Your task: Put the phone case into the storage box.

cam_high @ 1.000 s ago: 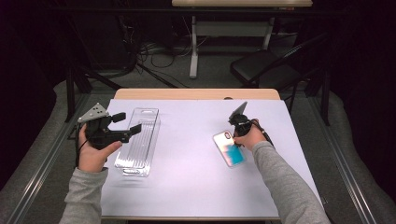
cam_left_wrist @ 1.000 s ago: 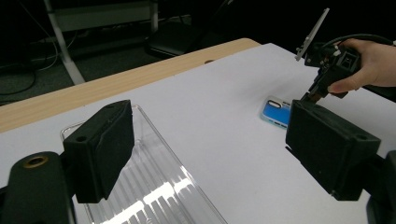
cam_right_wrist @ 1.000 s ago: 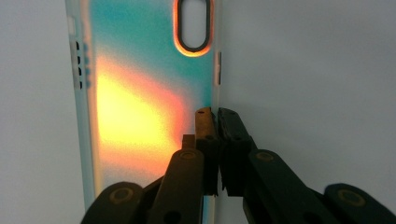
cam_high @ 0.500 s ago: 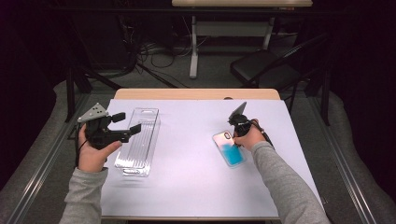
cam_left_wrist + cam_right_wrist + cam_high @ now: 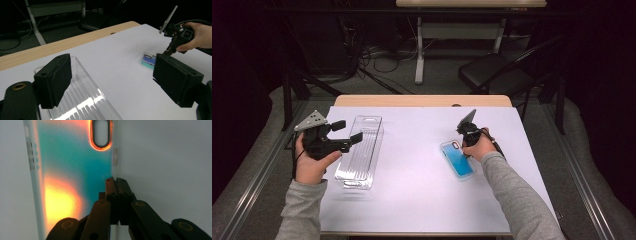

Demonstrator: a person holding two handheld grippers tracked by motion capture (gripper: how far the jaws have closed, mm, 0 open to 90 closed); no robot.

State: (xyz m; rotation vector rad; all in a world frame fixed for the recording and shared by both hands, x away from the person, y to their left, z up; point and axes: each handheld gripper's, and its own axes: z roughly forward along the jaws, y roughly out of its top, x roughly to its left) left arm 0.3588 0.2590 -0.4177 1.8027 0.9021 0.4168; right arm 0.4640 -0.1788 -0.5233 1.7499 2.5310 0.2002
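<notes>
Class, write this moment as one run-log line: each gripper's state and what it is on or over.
left gripper: open, over clear tray | right gripper: shut on phone case edge | table: case lies flat

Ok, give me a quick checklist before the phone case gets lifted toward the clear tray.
1. Right gripper shut on the long edge of the phone case: ok, the jaws pinch its rim.
2. Phone case flat on the white table: ok.
3. Left gripper open and holding nothing: ok, its jaws stand wide apart.
4. Clear plastic tray empty: ok.
5. Left gripper positioned to steady the tray: cannot tell, it hovers over the tray's left side, contact unclear.
6. Table between case and tray free of obstacles: ok.
</notes>
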